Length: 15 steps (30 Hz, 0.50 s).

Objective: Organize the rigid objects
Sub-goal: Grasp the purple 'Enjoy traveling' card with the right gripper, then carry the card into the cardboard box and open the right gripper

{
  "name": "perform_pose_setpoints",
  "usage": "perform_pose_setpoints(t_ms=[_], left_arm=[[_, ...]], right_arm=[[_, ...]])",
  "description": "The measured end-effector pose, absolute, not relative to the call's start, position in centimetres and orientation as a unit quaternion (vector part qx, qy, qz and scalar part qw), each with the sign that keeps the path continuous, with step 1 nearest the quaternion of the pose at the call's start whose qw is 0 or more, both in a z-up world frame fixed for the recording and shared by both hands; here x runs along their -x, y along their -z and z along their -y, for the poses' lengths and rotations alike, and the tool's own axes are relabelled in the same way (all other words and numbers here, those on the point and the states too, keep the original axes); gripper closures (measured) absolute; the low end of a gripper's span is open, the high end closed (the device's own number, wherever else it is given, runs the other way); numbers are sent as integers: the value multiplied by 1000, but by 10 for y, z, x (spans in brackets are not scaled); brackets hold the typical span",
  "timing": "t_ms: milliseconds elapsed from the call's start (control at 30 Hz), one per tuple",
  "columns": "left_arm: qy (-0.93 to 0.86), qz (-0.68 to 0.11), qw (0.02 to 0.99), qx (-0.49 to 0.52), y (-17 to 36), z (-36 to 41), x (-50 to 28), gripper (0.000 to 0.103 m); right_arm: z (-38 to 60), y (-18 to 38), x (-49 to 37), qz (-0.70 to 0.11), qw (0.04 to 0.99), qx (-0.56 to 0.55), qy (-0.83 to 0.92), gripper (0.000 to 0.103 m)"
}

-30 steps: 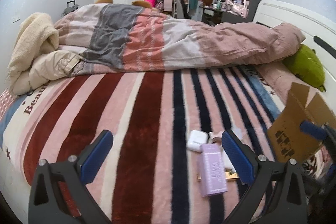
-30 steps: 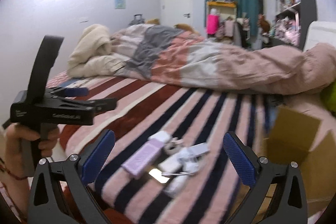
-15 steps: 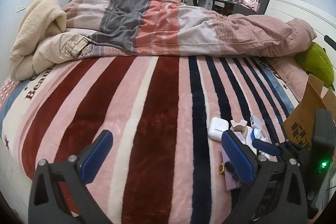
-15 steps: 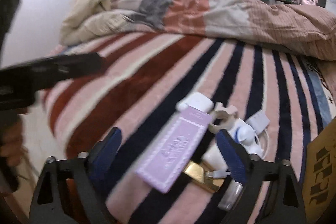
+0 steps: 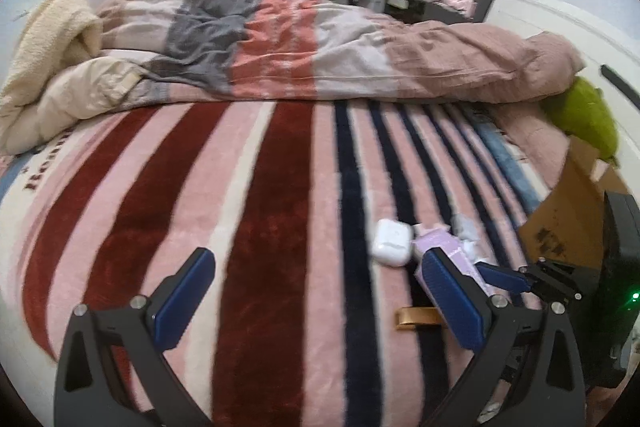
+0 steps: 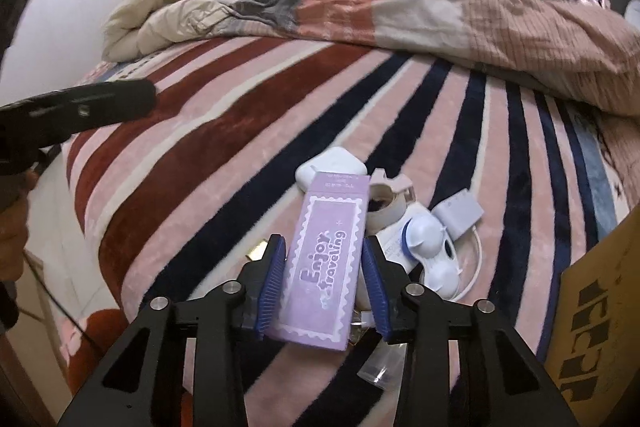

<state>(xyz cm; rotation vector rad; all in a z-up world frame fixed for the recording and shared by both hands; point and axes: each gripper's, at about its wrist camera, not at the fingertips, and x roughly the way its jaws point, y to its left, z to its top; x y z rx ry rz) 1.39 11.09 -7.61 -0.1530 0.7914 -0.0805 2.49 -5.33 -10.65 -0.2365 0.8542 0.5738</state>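
Observation:
A purple box (image 6: 326, 259) printed "Enjoy traveling" lies on the striped blanket among small items. My right gripper (image 6: 325, 283) has its blue pads against both long sides of the box. Behind it lie a white earbud case (image 6: 332, 163), a beige tape dispenser (image 6: 388, 197), a white-and-blue round device (image 6: 430, 247) and a grey adapter with cable (image 6: 458, 213). In the left wrist view my left gripper (image 5: 314, 297) is open and empty over the blanket, left of the earbud case (image 5: 392, 241) and purple box (image 5: 444, 247).
A cardboard box (image 6: 596, 315) stands open at the right, also in the left wrist view (image 5: 576, 215). A gold flat item (image 5: 416, 319) lies under the pile. A heaped duvet (image 5: 320, 39) and green cushion (image 5: 584, 115) fill the bed's far side. The bed edge is near at the left (image 6: 80, 267).
My right gripper has come down and closed its fingers around the purple box. The left gripper has drifted lower and closer to the blanket and stayed open.

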Motion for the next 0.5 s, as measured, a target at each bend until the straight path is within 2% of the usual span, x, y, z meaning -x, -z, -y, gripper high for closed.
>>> perform_pose_setpoints(t_ms=[200, 267, 367, 500], left_arm=[[190, -374, 901, 110, 44, -75, -26, 1], [237, -369, 892, 114, 29, -57, -29, 5], [289, -367, 876, 119, 3, -26, -41, 17], [342, -381, 852, 112, -17, 20, -58, 38]], right_arm=[[68, 57, -6, -356, 871, 88, -327, 69], [78, 35, 2, -332, 878, 78, -337, 69], [101, 8, 8, -299, 887, 63, -347, 69], [138, -15, 9, -267, 903, 51, -333, 69]])
